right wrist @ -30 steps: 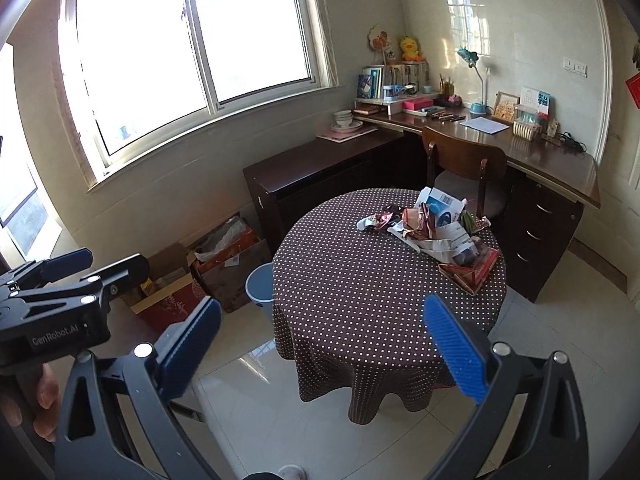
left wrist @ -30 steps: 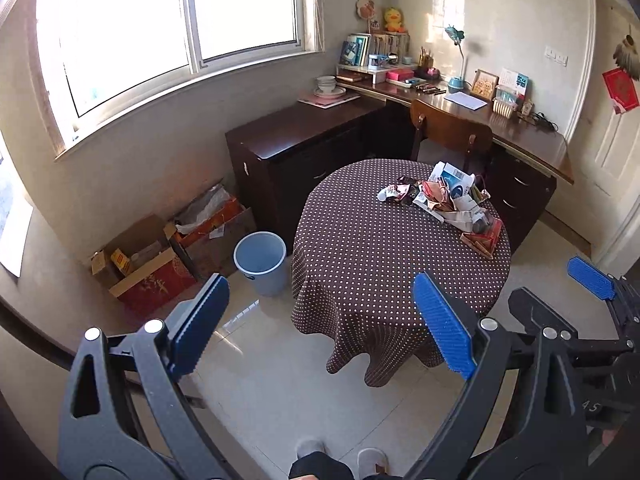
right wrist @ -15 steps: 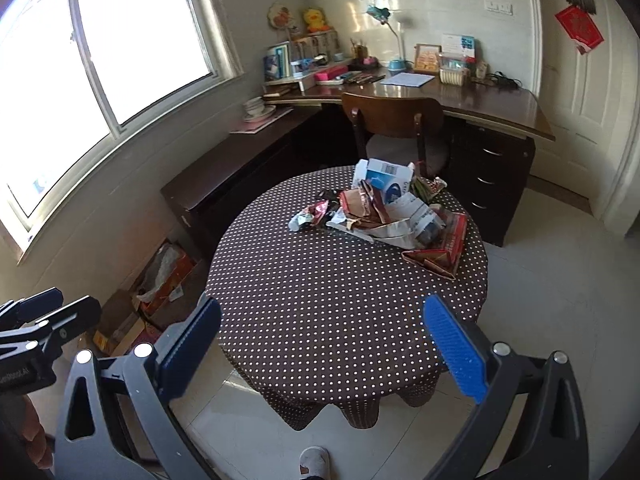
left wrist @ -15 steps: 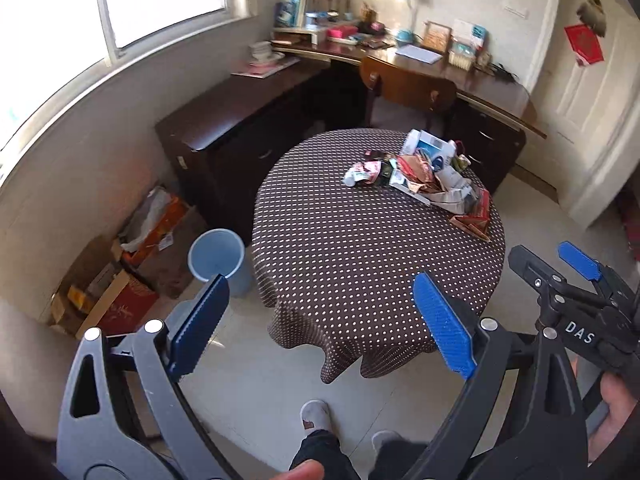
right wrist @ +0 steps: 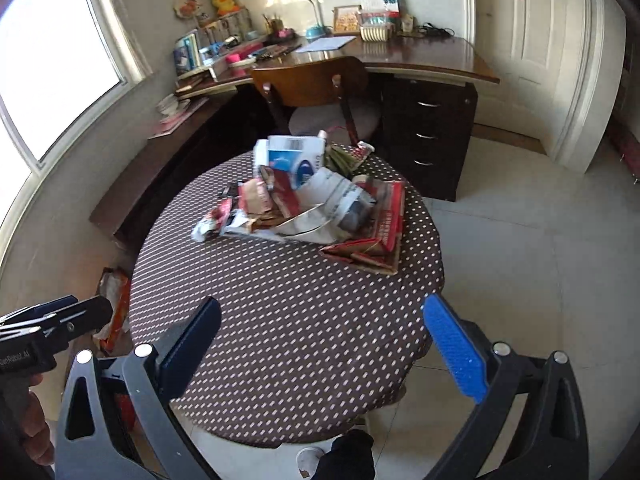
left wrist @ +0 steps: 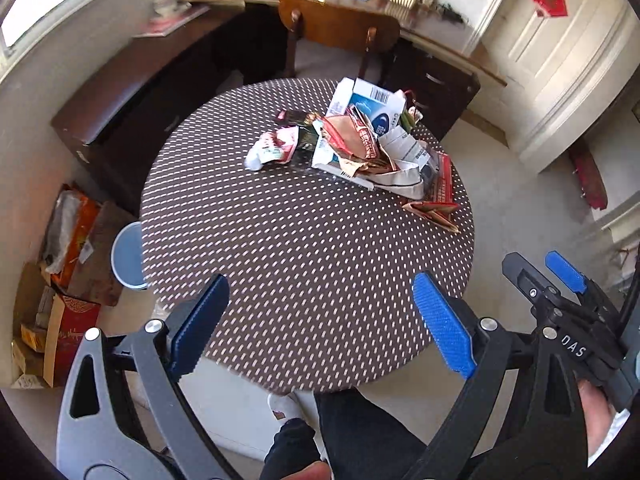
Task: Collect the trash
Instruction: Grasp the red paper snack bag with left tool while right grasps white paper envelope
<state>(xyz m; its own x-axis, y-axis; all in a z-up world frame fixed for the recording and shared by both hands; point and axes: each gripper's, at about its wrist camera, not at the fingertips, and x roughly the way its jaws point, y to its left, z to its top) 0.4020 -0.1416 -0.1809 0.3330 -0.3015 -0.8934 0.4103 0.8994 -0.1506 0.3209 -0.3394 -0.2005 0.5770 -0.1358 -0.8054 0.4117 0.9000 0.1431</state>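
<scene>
Trash pile (left wrist: pixel 368 144) sits toward the upper right of the round table (left wrist: pixel 288 264) in the left wrist view, a heap of crumpled wrappers, torn paper and a blue-and-white box (left wrist: pixel 372 100) at its far edge. A flattened red packet (left wrist: pixel 436 208) lies at the lower right of the heap, near the table's rim. In the right wrist view the same pile (right wrist: pixel 316 204) lands about mid-frame.

Left gripper (left wrist: pixel 320 320) is in the lower part of its frame with both blue pads spread wide, nothing between them, hanging over the near edge of the polka-dot cloth and well apart from the pile. Right gripper (right wrist: pixel 324 352) is the same deal: jaws wide apart, empty, over the near side of the table. You can also spot the right gripper at the lower right edge of the left view, though its jaws are too cut off there to read.

Light blue bin (left wrist: pixel 128 256) peeks out at the left of the table, on the floor, next to some cardboard boxes (left wrist: pixel 68 280). A wooden chair (right wrist: pixel 312 80) and dark desk (right wrist: pixel 424 64) sit behind the table; stuff on the desk is kinda blurry, looks like books and a lamp.
</scene>
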